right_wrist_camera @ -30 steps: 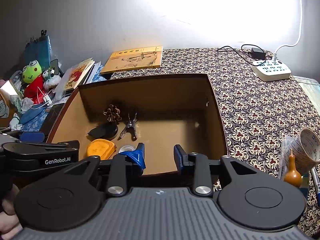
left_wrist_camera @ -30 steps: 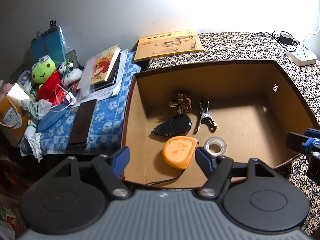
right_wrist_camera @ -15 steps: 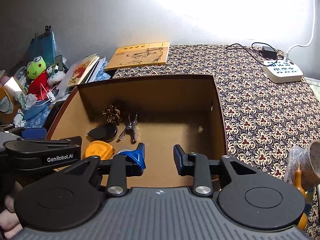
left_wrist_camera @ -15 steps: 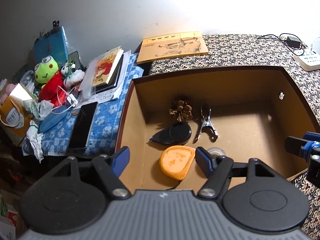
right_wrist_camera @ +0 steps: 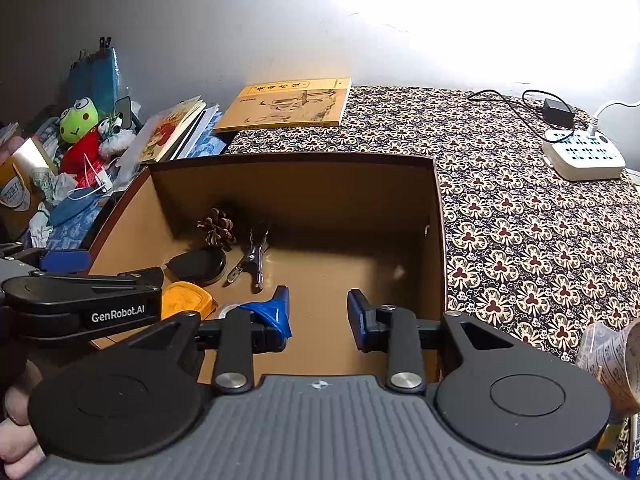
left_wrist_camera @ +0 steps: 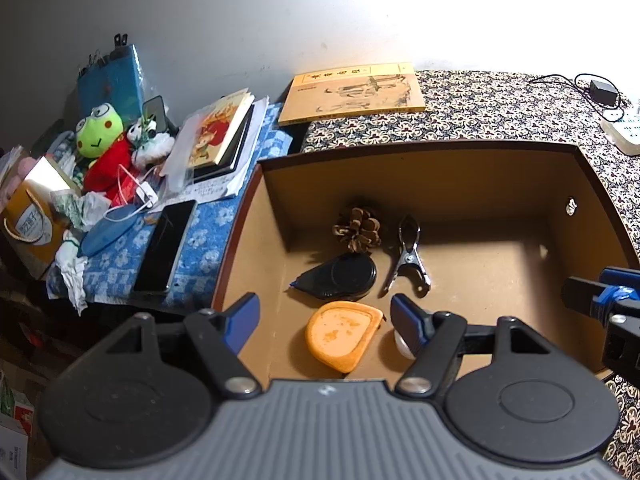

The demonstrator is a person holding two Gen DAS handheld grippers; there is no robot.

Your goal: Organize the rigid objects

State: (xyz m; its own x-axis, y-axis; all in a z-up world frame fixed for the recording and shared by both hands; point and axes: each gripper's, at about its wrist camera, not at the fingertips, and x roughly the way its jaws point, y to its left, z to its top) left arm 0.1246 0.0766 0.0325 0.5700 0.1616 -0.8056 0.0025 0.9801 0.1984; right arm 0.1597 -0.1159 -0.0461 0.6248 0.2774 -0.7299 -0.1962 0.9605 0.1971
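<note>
An open brown box (left_wrist_camera: 472,150) (right_wrist_camera: 438,216) holds a pine cone (left_wrist_camera: 357,224) (right_wrist_camera: 217,227), a metal clip (left_wrist_camera: 409,258) (right_wrist_camera: 252,258), a black tape measure (left_wrist_camera: 340,276) (right_wrist_camera: 198,264), an orange tape measure (left_wrist_camera: 342,334) (right_wrist_camera: 184,298) and a tape roll (left_wrist_camera: 402,346) (right_wrist_camera: 228,312), mostly hidden by fingers. My left gripper (left_wrist_camera: 324,318) hovers open over the box's near left part, above the orange tape measure. My right gripper (right_wrist_camera: 318,312) hangs open and empty over the box's near middle. The left tool's body (right_wrist_camera: 84,300) shows in the right wrist view.
A yellow book (left_wrist_camera: 354,90) (right_wrist_camera: 290,102) lies behind the box on the patterned cloth (right_wrist_camera: 520,220). Left of the box sit a phone (left_wrist_camera: 166,246), stacked books (left_wrist_camera: 220,134), plush toys (left_wrist_camera: 104,140) and clutter. A power strip (right_wrist_camera: 584,154) lies far right; a plastic-wrapped cup (right_wrist_camera: 612,352) near right.
Both grippers have drawn back and slightly left, so the box contents sit nearer the lower edge; the tape roll has slipped behind the left gripper's right finger. Nothing was grasped.
</note>
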